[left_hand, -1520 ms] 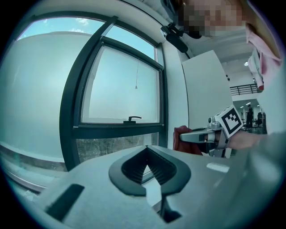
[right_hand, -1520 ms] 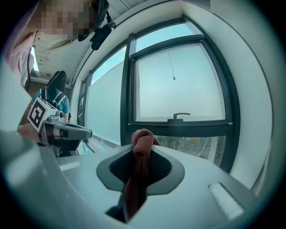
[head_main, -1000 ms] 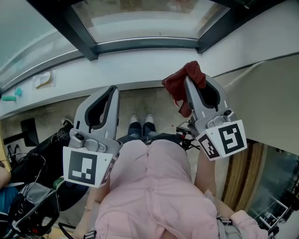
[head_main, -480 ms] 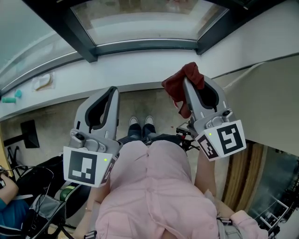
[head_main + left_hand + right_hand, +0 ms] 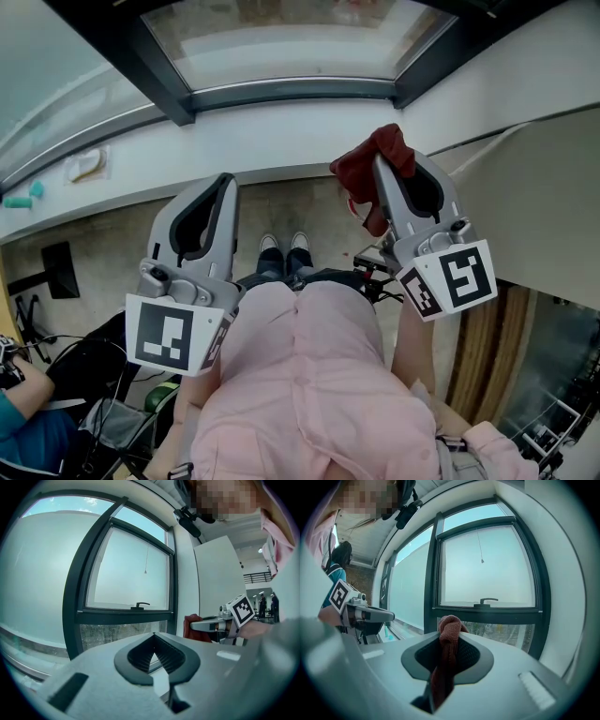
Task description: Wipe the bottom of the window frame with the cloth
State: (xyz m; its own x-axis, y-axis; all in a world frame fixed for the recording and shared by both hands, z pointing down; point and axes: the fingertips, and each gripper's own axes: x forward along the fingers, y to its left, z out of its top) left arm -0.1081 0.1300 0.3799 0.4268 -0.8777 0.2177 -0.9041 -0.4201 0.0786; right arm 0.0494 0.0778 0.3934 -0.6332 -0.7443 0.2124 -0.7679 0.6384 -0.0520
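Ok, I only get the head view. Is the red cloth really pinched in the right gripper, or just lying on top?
Observer: Pinched. In the right gripper view, the right gripper has its jaws shut on the cloth, which bunches up past the tips.
Operator: And is the other one holding something?
Observer: No. The left gripper view shows the left gripper with its jaws together and nothing between them.
Operator: Does the window have a handle?
Observer: Yes. The right gripper view shows a dark handle on the crossbar.
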